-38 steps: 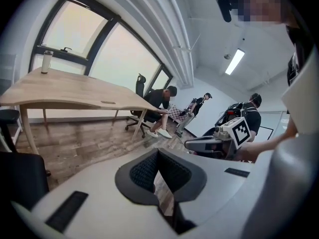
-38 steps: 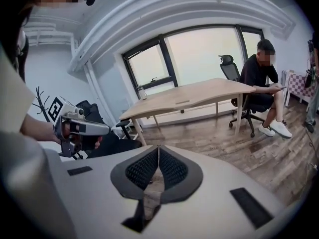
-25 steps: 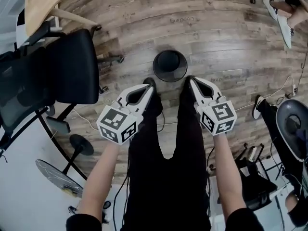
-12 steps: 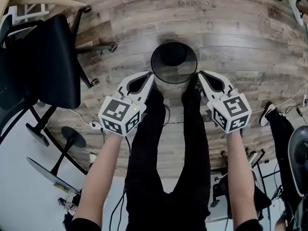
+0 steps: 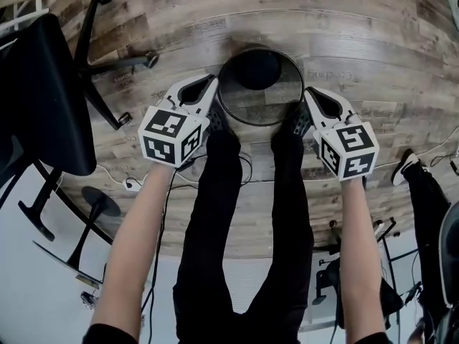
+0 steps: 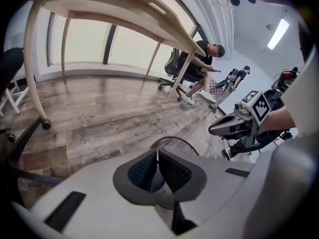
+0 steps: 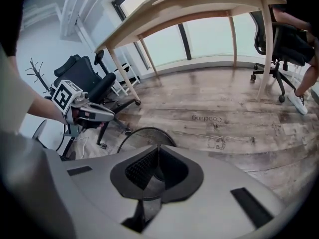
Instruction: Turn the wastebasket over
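Both grippers are being held with their jaws closed, and nothing is being gripped. In the left gripper view, the dark ribbed pads of the left gripper (image 6: 157, 153) are being pressed flat against each other, with only a thin seam showing between them and no object caught there. The same is being shown in the right gripper view, where the pads of the right gripper (image 7: 158, 151) are being kept together on nothing. From the head view, the left gripper (image 5: 209, 83) is being held just beside the left rim of the wastebasket (image 5: 262, 110), and the right gripper (image 5: 310, 94) is being held just beside its right rim, so that the basket is being flanked on both sides. Whether either tip is being pressed against the rim cannot be told. The wastebasket, a round black mesh one, is being left standing on the wooden floor (image 5: 344, 41) with its open mouth facing up, directly ahead of the person's legs (image 5: 215, 213), which are being kept close behind it. Its rim is also being seen just beyond the closed jaws in the left gripper view (image 6: 172, 142) and the right gripper view (image 7: 144, 136). Each gripper is being caught in the other's camera, the right one (image 6: 213, 130) and the left one (image 7: 112, 117).
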`<state>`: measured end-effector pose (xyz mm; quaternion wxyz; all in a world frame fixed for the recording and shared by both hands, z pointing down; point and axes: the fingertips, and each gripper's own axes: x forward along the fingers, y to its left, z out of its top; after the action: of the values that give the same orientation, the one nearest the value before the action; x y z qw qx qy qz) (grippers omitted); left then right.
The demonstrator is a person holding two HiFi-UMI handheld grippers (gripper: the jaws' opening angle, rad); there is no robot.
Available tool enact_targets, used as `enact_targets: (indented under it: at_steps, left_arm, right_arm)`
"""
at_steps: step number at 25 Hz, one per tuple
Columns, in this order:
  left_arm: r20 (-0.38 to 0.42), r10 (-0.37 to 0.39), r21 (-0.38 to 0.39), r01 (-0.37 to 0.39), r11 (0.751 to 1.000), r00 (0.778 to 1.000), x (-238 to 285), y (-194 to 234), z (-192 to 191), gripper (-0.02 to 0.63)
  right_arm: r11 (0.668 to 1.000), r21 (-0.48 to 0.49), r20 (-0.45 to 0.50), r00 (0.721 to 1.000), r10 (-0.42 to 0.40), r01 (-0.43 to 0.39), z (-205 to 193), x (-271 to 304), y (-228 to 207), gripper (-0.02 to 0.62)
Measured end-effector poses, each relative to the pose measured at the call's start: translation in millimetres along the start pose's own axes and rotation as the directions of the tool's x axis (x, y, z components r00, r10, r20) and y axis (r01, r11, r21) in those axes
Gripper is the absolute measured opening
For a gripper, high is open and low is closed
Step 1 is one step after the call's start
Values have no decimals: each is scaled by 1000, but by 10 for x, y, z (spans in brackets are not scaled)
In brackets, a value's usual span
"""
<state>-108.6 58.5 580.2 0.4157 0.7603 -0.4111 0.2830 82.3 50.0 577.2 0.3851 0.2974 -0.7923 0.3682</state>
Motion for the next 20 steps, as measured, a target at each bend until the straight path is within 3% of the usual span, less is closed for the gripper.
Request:
enact_targets:
  at_steps: [5,6,7,8,9,10,15,20]
  left_arm:
    - [17,-62,-6,62,998,998,195,72,-112,20]
    - [9,-70,-6,70,998,998,239,88,-143,37]
    - [-5,-74,-3,74,997,997,292,110,-185,106]
    - [-22,-77,0,77,997,997,353,135,-239,159]
    - [-41,-80,0,80,997,996,416,159,-307,187]
    - [-61,-82,-4,82,997,995,476,184,-388,205]
    - [-151,-71,-19,69,997,986,717,316,-713,221]
    - [-177,-87,-27,84,996,980,832,315,-761,187]
  right_arm:
    - [998,-44,-44,998,-44,42,-139,232,-142,35]
    - [998,-47,-51,997,-54,52,-167,282,-176,38]
    - [997,-51,-60,996,-63,60,-200,342,-213,45]
    - [996,-56,-73,995,-70,66,-243,409,-248,89]
    - [996,-59,-89,993,-74,69,-297,478,-276,185]
    - [996,-62,-105,992,-75,69,-355,544,-297,218]
    - [996,-57,-154,985,-72,64,-568,812,-376,214]
    - [997,-28,-141,987,-77,74,-607,951,-370,140]
